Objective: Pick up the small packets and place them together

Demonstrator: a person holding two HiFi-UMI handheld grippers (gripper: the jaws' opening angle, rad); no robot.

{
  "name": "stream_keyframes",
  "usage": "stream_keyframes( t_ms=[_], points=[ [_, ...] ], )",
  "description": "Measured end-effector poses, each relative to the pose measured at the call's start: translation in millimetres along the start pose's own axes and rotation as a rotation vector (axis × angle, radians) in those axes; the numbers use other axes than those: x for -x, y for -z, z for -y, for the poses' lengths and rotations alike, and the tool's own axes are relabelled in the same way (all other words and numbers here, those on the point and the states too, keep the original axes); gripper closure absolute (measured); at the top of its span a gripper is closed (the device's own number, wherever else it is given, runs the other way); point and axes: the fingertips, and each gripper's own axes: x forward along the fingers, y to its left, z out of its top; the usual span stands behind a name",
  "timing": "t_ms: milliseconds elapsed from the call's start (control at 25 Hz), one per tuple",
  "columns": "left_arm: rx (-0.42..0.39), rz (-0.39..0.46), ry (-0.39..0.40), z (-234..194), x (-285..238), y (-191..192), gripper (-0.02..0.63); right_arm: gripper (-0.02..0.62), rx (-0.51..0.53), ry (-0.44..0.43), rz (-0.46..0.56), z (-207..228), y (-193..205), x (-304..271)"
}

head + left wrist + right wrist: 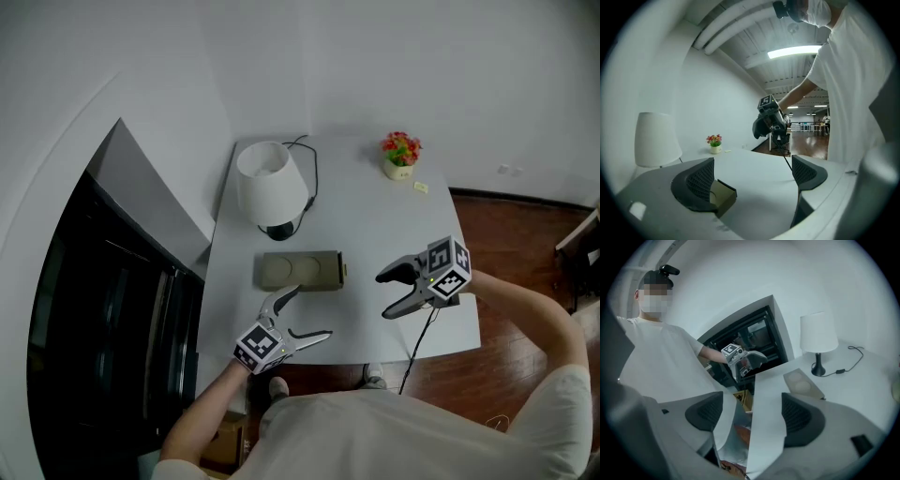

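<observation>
Nearest us is the person's white-shirted torso [375,431], filling the lower edge of the head view, with one forearm running out to each gripper. Beyond it lies the white rectangular table [375,225]. It carries, in falling order of size:
- a table lamp with a white shade [267,178];
- a flat olive-green rectangular packet with two round impressions [300,270];
- a small pot of red and yellow flowers [400,155];
- just beside that pot, a small pale packet [421,187].

The olive packet sits mid-table, its long axis running left to right, parallel to the near table edge. The left gripper [314,311] is the nearer. Its jaws are spread with nothing between the pads, and its farther jaw tip comes close to the packet's near long edge. In the left gripper view the packet's corner shows just beside the left-hand jaw, not between the two.

The right gripper [382,296] hovers off to the packet's right, jaws likewise spread and holding nothing. The pale packet lies well apart from both, on the right gripper's side.

We judge that the left gripper must advance and shift towards the olive packet so that its short width enters the gap.
</observation>
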Motion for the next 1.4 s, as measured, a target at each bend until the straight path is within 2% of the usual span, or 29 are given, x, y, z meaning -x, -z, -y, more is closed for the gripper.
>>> stream_keyframes(
  t_ms=[200,240,320,440,560,640,840,960,1200,1400],
  points=[
    [0.076,0.053,-0.063,-8,-2,2,0.091,0.204,-0.061,0.173,0.137,42,24,-3],
    [0.089,0.063,-0.078,-11,-3,1,0.091,0.181,-0.079,0.205,0.16,51,31,-4],
    [0.108,0.08,-0.11,-18,-4,0,0.091,0.181,-0.129,0.26,0.213,68,47,-6],
    [0.127,0.114,-0.159,-28,-4,-6,0.104,0.181,-0.235,0.322,0.295,89,75,-12],
    [0.149,0.147,-0.219,-39,-1,-14,0.106,0.181,-0.388,0.357,0.392,110,98,-19],
    [0.165,0.173,-0.265,-45,3,-20,0.106,0.179,-0.508,0.352,0.467,124,109,-23],
    [0.177,0.213,-0.367,-55,15,-32,0.115,0.181,-0.769,0.278,0.682,158,116,-37],
    [0.182,0.218,-0.402,-55,14,-33,0.115,0.212,-0.849,0.266,0.74,176,121,-48],
    [0.19,0.231,-0.476,-55,24,-35,0.115,0.214,-1.033,0.221,0.887,207,116,-75],
    [0.248,0.247,-0.522,-50,31,-35,0.118,0.215,-1.06,0.215,0.939,234,115,-89]
  ],
)
